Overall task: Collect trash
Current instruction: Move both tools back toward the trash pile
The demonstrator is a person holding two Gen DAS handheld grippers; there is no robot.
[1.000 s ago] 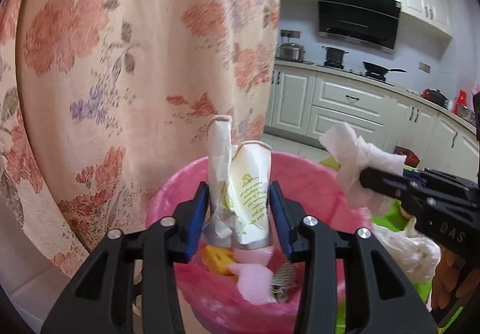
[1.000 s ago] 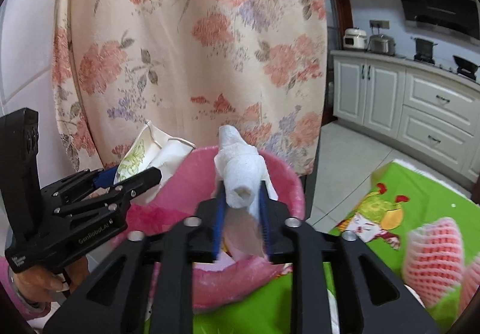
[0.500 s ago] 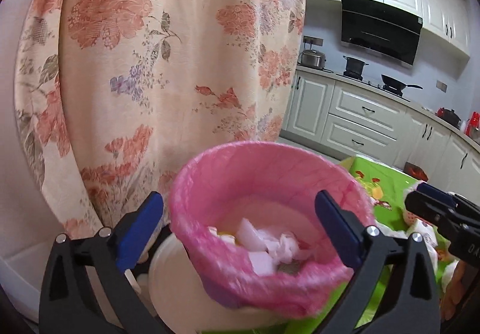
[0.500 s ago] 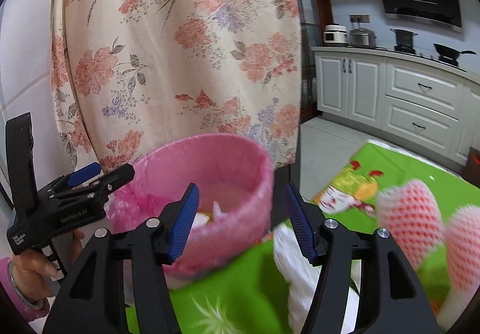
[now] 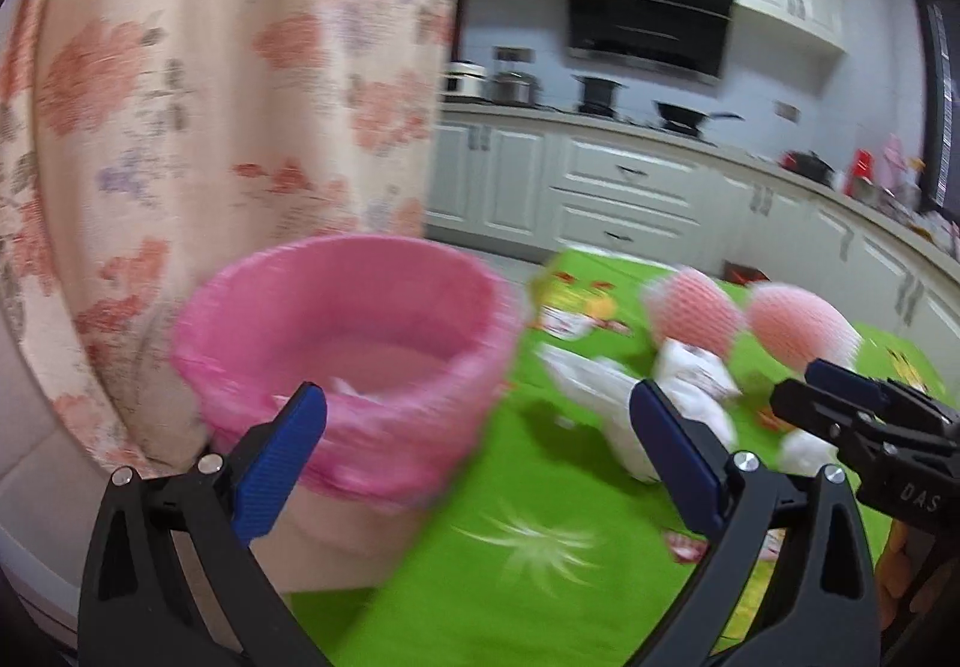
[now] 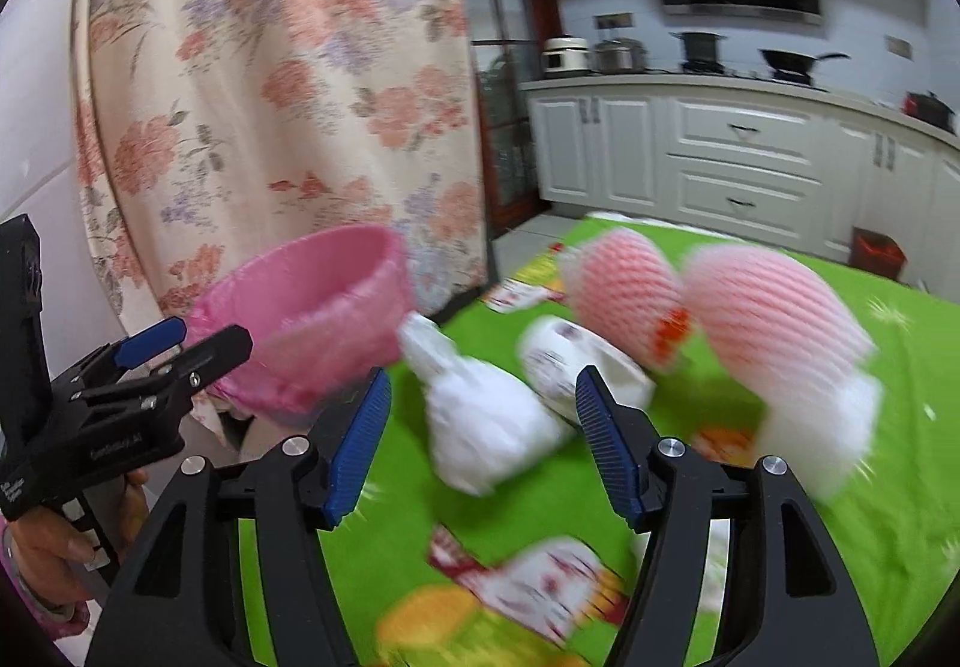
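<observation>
A bin lined with a pink bag (image 5: 354, 361) stands at the table's left end, with white scraps inside; it also shows in the right wrist view (image 6: 312, 313). My left gripper (image 5: 474, 457) is open and empty, just in front of the bin. My right gripper (image 6: 480, 439) is open and empty, above a crumpled white tissue (image 6: 486, 427) and a white printed wrapper (image 6: 576, 361) on the green tablecloth (image 6: 540, 493). The same white trash shows in the left wrist view (image 5: 660, 397). Both views are blurred.
Two fruits in pink foam nets (image 6: 762, 319) lie on the cloth to the right. A printed wrapper (image 6: 540, 589) lies near the front. A floral curtain (image 5: 210, 97) hangs behind the bin. Kitchen cabinets (image 5: 630, 199) stand beyond the table.
Both grippers opened and dropped their paper and tissue into the bin. Both have since swung right, away from the bin toward the trash on the cloth.
</observation>
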